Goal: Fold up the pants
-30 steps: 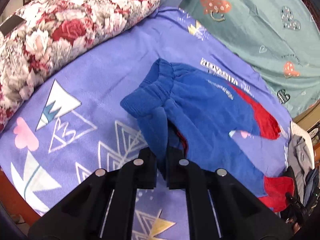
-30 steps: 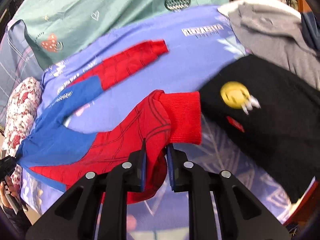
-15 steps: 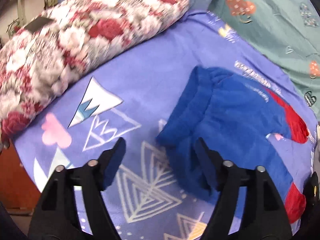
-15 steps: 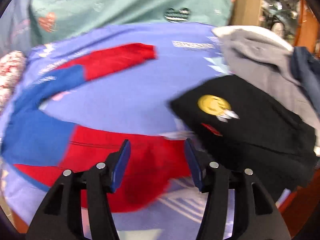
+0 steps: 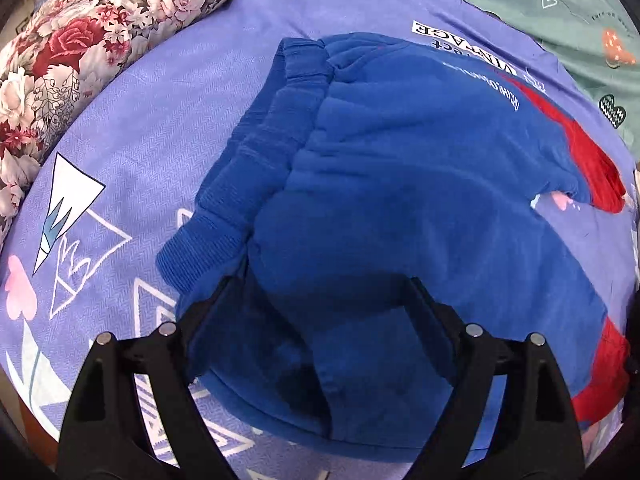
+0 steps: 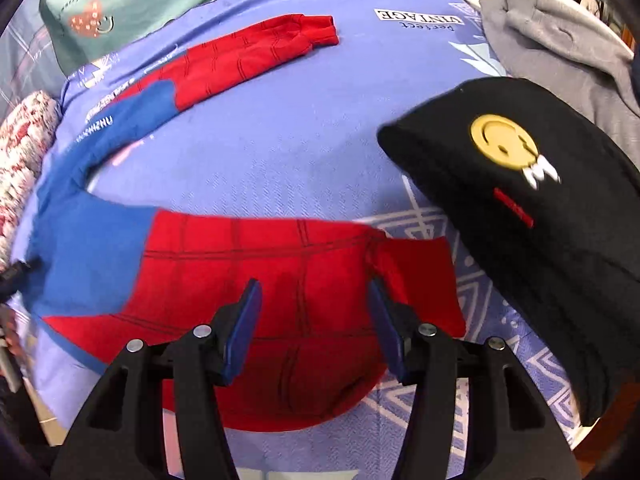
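**Both grippers released, pants spread on the bed**

Left gripper (image 5: 320,312): jaws wide apart, grasping nothing, poised just over the blue waist end of the pants (image 5: 400,184). Ribbed waistband (image 5: 256,160) lies bunched and slightly rumpled, toward the floral pillow (image 5: 80,40) at the bed's head edge.

Right gripper (image 6: 316,320): likewise released, jaws spread, over the red cuff (image 6: 416,276) of the near leg. Cloth lies flat beneath, not pinched.

Pants lie on the purple bedsheet (image 6: 280,140), legs splayed in a V; far red leg (image 6: 256,56) angles off toward the green blanket (image 6: 140,4).

Step, as I judge it: garment laid out, first fold not yet made. Next move likely calls for bringing one leg over the other, so a fresh pinch at cuff and waistband.

Room: open sheet between the two legs. A black garment (image 6: 520,220) with a yellow smiley patch crowds just beside the near cuff; a grey garment (image 6: 560,52) sits beyond it. Bed's near edge lies close under both grippers.
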`<state>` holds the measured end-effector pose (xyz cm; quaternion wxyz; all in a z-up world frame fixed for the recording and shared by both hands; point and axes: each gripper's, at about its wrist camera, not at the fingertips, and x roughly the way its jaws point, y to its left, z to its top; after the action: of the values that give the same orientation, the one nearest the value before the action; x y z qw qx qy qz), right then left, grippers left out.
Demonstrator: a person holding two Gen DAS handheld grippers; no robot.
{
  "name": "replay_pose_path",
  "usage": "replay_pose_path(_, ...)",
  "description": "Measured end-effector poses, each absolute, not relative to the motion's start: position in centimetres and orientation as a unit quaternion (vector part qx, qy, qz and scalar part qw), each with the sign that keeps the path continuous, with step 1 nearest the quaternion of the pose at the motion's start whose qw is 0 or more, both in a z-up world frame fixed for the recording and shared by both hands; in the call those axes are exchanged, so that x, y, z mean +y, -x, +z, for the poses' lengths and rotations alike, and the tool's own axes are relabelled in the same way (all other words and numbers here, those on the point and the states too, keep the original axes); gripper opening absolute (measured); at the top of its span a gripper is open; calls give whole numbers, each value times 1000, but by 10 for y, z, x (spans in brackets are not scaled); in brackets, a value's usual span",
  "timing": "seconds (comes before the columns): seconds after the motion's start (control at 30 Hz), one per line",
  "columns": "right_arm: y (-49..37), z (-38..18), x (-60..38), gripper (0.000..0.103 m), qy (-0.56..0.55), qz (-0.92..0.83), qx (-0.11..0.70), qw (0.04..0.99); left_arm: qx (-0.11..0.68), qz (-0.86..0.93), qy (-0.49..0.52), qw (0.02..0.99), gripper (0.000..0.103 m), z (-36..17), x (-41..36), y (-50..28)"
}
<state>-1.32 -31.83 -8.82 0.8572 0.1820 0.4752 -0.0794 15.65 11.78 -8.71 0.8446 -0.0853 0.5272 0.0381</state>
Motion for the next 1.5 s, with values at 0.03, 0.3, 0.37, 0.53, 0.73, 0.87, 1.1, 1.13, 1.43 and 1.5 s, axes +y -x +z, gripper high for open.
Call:
replay_pose_path(0.03,6,-79,-320,57,-194,-65,465,861,524,35,92,846,86,-80,118,-160)
replay_pose_path(0.3,-130,-46,-349,81,-222,-96,397,885,376,68,65,922,97,-3,112,-219)
replay_pose_path(0.37,-166,-58,-354,81,-208,-121,408,881,364,77,64,926,98,-1,116,-239)
replay_pose_path(0.53,-210,-97,-370,79,-256,-131,431,855,409,82,39,908,98,-43,124,-289)
replay_pose_path(0.73,-221,-104,-373,20,-265,-143,422,855,447,75,51,890,98,-83,133,-294)
replay_pose_path(0.87,-200,-76,-380,7,-274,-148,387,868,440,79,30,894,98,-87,132,-298)
replay_pose_path(1.1,-145,-51,-388,7,-249,-163,375,878,448,81,23,890,99,-93,133,-301)
replay_pose_path(1.13,-148,-66,-391,7,-234,-166,396,872,449,79,19,890,99,-94,132,-301)
replay_pose_path(1.43,-139,-60,-378,59,-101,-288,420,855,432,75,-12,899,99,-69,136,-287)
replay_pose_path(1.5,-139,-43,-369,59,-98,-266,370,885,425,73,-19,902,99,-63,136,-285)
